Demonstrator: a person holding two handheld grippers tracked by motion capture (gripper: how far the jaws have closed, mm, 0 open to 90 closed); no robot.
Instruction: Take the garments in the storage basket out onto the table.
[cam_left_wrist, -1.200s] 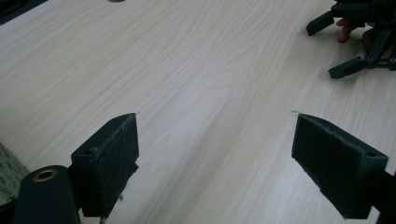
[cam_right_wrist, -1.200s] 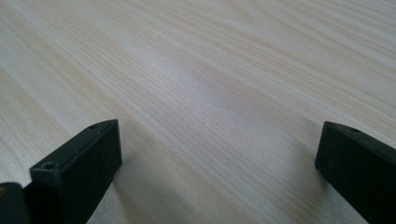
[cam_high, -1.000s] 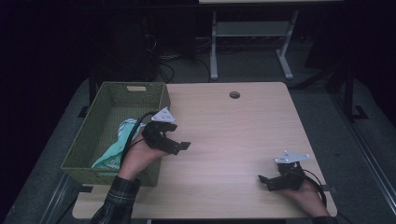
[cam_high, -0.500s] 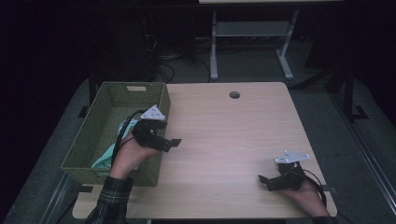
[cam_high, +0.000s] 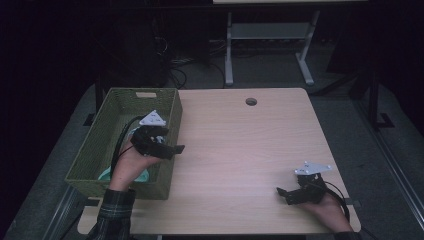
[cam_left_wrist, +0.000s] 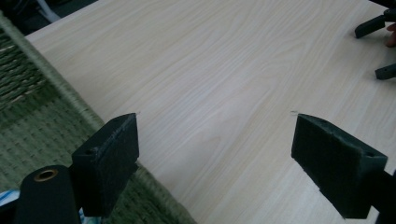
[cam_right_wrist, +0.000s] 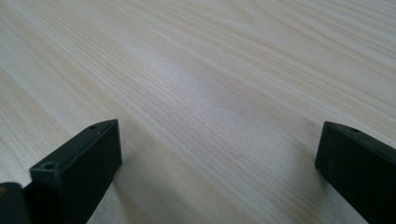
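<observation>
Jaws of the left gripper (cam_high: 172, 148) are hanging spread above the basket (cam_high: 169, 165) rim, apparently ready to reach inside; right gripper (cam_high: 283, 193), jaws spread too, is idling near the surface's (cam_high: 240, 145) front edge.

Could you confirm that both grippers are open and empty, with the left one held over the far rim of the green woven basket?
Not quite: the left gripper is over the green woven basket's right-hand rim, beside the wooden table, as the high view shows. Both it and the right gripper are indeed open and empty.
</observation>
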